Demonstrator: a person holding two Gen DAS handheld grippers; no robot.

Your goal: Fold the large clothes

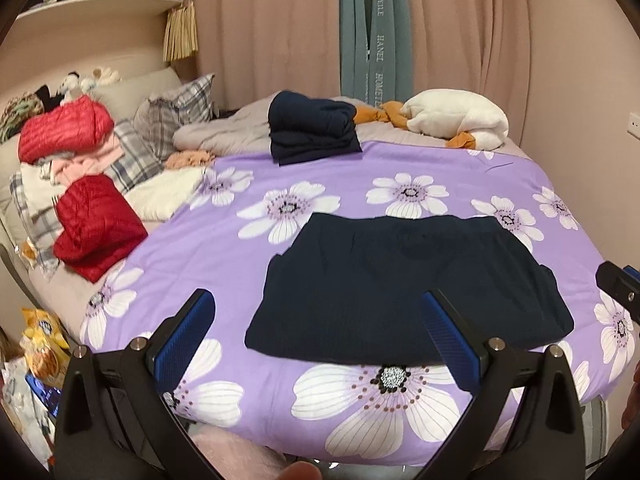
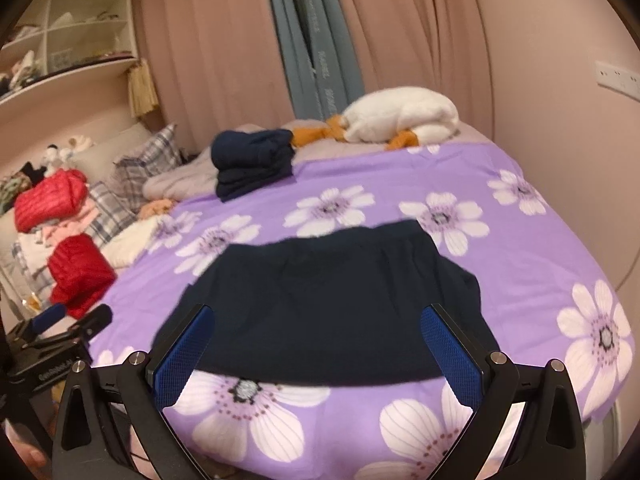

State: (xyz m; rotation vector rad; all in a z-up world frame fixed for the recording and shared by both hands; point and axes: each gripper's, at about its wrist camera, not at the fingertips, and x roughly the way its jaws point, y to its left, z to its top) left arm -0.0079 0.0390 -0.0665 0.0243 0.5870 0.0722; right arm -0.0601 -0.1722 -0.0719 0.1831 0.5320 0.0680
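Both grippers hover level over the near edge of the bed, side by side. The left gripper point(image 1: 318, 320) and right gripper point(image 2: 318, 336) have fingers spread wide, holding nothing. The dark garment point(image 1: 404, 284) lies flat on the purple flowered bedspread point(image 1: 224, 248) just ahead.

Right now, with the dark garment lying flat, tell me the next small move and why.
Probably lower both hand-held grippers, left and right, onto the near hem of the navy garment. Both are open, empty and above it, and it lies partly folded on the purple floral cover, so another fold seems due.
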